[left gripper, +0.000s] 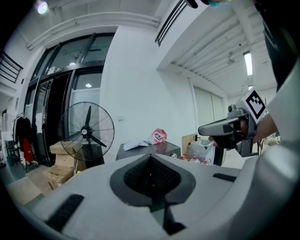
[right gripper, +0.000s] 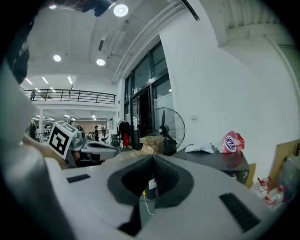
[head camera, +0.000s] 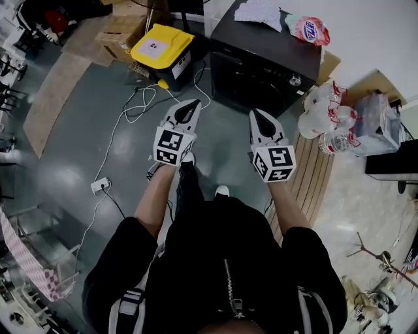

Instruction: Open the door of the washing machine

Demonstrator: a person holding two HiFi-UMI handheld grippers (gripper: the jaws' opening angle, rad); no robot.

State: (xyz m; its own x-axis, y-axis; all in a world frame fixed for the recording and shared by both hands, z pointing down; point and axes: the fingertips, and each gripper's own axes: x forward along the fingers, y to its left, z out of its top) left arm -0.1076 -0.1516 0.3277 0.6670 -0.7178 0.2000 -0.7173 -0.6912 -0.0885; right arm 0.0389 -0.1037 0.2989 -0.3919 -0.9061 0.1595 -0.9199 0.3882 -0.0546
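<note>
Grey floor crossed by loose cables [head camera: 145, 96] fills the frame. The dark washing machine [head camera: 261, 65] stands at upper centre, apart from both tools. Left tool [head camera: 193, 104] and right tool [head camera: 258, 115] are pressed together, empty. Likely risks: shut jaws glancing off the door, or feet snagging cables.

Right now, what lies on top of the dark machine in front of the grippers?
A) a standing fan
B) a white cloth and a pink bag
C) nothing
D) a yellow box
B: a white cloth and a pink bag lie on the dark machine.
</note>
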